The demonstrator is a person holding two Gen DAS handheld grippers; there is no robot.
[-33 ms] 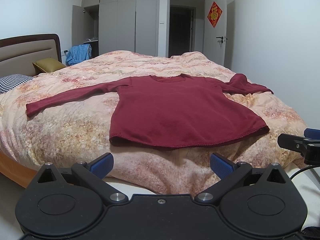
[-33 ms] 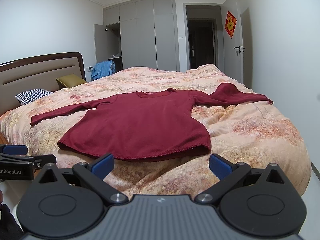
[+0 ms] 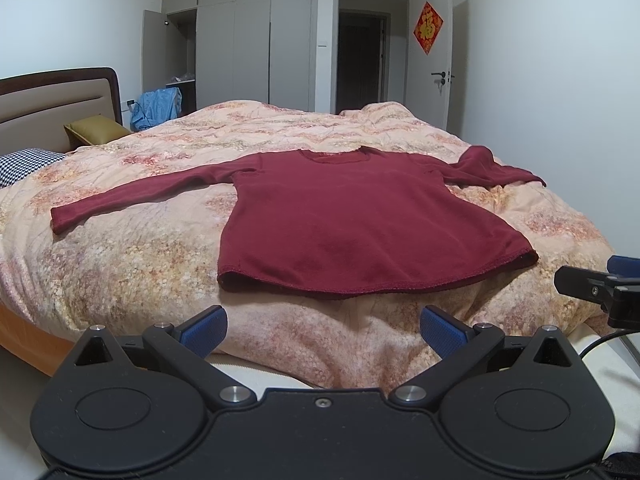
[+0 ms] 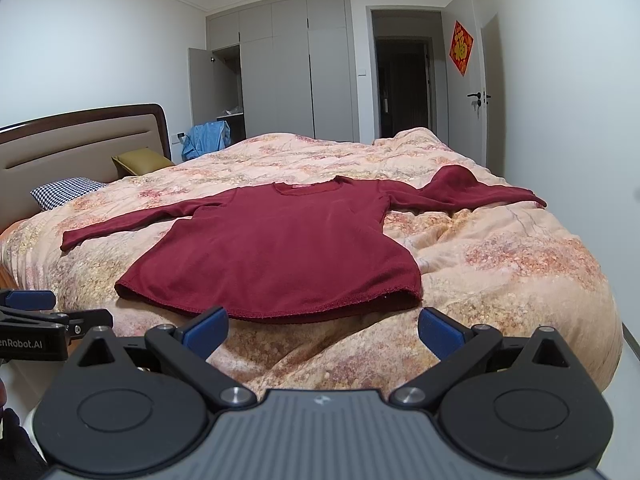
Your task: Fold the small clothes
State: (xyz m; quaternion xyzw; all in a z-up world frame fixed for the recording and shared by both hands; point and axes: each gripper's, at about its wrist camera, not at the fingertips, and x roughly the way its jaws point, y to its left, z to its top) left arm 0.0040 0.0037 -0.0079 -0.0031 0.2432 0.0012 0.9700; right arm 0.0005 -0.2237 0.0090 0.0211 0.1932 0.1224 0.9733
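A dark red long-sleeved top [image 3: 360,220] [image 4: 280,248] lies flat on the bed, front side up, hem towards me. Its left sleeve [image 3: 140,196] stretches straight out to the left. The right sleeve [image 3: 488,168] is humped up and bent near the bed's right side. My left gripper [image 3: 323,328] is open, low before the hem, with nothing between its blue pads [image 3: 204,330]. Just short of the hem's right half, my right gripper [image 4: 323,328] also stands open and empty. Each gripper shows at the edge of the other's view.
A floral peach quilt [image 3: 120,272] covers the bed and sags over its near edge. At the far left are the headboard [image 3: 48,100], a checked pillow [image 4: 68,192] and an olive cushion [image 3: 96,130]. Behind are a blue garment [image 3: 158,108], wardrobe and doorway; a white wall stands on the right.
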